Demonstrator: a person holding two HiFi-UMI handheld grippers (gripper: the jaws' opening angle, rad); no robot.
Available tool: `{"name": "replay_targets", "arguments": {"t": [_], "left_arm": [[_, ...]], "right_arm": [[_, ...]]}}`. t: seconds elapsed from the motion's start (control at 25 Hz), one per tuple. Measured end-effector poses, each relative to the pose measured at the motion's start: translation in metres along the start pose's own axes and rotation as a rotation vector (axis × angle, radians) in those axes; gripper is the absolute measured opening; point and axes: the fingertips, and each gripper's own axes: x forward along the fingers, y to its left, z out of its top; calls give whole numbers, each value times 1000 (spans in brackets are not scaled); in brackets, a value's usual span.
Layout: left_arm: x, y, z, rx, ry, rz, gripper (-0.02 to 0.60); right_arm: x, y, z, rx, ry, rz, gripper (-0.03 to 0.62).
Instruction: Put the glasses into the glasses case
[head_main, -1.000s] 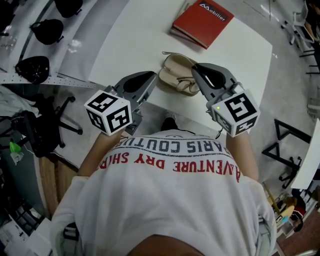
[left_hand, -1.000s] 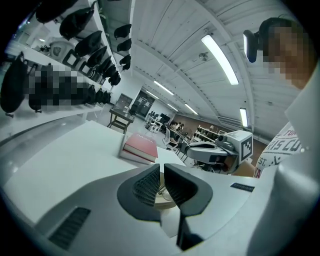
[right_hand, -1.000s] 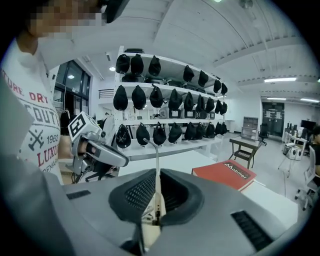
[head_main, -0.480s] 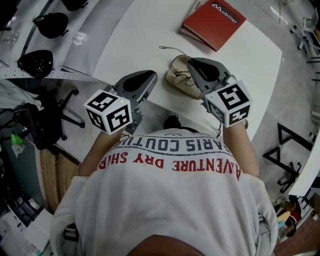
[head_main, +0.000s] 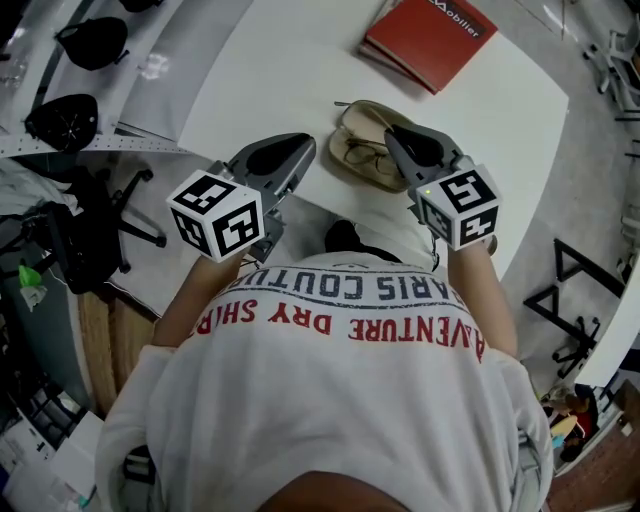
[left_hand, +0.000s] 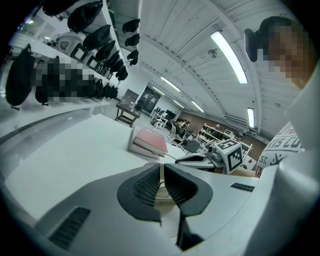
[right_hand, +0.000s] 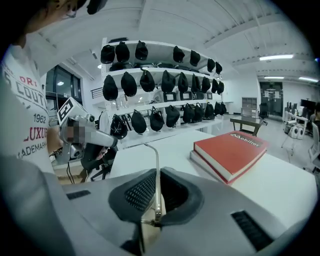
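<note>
An open beige glasses case (head_main: 358, 118) lies on the white table (head_main: 270, 70) near its front edge. Thin metal-framed glasses (head_main: 362, 155) rest in its near half, one temple sticking out over the case's far rim. My right gripper (head_main: 393, 139) hangs over the case's right side. In the right gripper view the right gripper (right_hand: 157, 200) is shut on a glasses temple (right_hand: 156, 170) that rises between the pads. My left gripper (head_main: 298, 152) sits left of the case at the table's edge, and in its own view the left gripper (left_hand: 161, 182) is shut and holds nothing.
A red book (head_main: 430, 35) lies at the table's far side, beyond the case, and the red book (right_hand: 232, 150) also shows to the right in the right gripper view. Shelves with black caps (head_main: 50, 120) and an office chair (head_main: 90, 240) stand to the left.
My right gripper has sunk with the glasses, which now lie lower in the open case. The left gripper has hardly moved.
</note>
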Motion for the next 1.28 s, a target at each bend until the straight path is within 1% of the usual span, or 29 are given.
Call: {"name": "replay_targets", "arguments": {"t": [0.12,0.32,0.56,0.76,0.88,0.96,1.04,1.08,1.16,1.28], "left_arm": [[6,0,-5,-4,16,-8,46],[15,-5,-11,-6,35,-17,46],[19,-7,-17,-12,49,-13,46],[15,-4,-20,-14,48,-3,46],[12,-4,-22,-14,46,1,46],[10,-4,-23,-12,45,0,46],[7,-5,-25,-9,44,-1,46],[6,-6,-26,-6,44,-2,46],[2,-10,-26,1,43,-7,46],[-4,-17,-27,11,40,-16,46]], "right_arm": [[2,-3,-16,13,27,6,37],[6,1,-39,-16,91,29,37],[16,5,-62,-102,188,60,37],[20,2,-71,-121,215,57,38],[20,4,-75,-150,238,48,40],[20,7,-76,-146,239,56,42],[20,11,-75,-127,229,69,114],[19,12,-73,-122,222,69,135],[15,14,-70,-119,205,57,149],[4,19,-62,-97,166,45,192]]}}
